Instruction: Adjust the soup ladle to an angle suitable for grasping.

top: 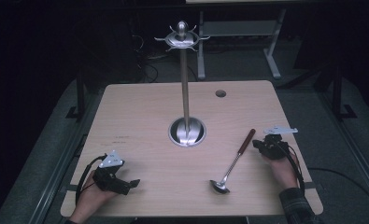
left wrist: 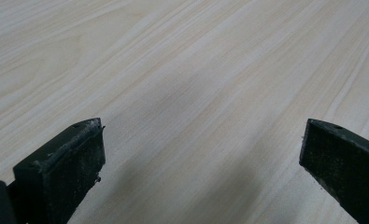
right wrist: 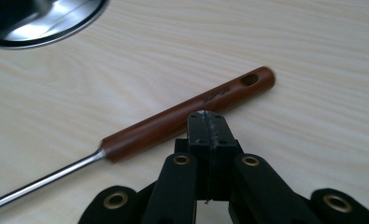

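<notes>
While the right gripper (right wrist: pixel 207 122) sits closed, empty, just near of the ladle (right wrist: pixel 187 112) handle, approach continues; next, reopen. Left gripper (left wrist: pixel 201 154) open.

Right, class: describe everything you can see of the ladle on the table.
The ladle lies flat on the pale wooden table, right of the stand. It has a shiny metal bowl nearest the person, a thin metal shaft and a reddish-brown wooden handle with a hanging hole at its far end. The shut right gripper sits just beside the handle, not gripping it.
</notes>
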The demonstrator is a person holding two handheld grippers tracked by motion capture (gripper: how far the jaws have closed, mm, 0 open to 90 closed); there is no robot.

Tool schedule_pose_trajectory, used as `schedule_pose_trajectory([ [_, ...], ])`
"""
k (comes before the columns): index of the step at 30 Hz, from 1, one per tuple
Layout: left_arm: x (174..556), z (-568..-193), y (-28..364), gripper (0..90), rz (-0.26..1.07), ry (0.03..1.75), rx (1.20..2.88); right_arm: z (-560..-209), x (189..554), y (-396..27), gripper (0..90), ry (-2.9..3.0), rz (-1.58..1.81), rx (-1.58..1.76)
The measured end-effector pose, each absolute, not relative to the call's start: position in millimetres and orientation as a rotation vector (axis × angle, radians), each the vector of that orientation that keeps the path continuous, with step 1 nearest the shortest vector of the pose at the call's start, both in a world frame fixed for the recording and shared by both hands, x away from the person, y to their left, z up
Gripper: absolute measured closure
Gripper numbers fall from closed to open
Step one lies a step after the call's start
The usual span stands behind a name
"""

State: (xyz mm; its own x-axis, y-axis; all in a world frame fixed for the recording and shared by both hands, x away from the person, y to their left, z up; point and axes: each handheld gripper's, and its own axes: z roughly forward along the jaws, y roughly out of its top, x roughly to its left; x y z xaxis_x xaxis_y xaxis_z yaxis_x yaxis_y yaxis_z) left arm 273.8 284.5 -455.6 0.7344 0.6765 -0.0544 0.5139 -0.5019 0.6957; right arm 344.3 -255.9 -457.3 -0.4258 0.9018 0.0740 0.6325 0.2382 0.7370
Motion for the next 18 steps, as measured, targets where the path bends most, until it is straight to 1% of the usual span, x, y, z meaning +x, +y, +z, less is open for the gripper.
schedule_pose_trajectory([
  [12, 275.5, -456.1, 282.9, 0.0, 0.282, 0.877, 2.216, -461.0, 373.4, -260.1, 90.0, 2.092, 0.953, 1.428],
  [18, 274.7, -455.6, 281.0, 0.0, 0.279, 0.868, 2.221, -471.7, 385.9, -266.5, 90.0, 2.041, 0.957, 1.499],
])
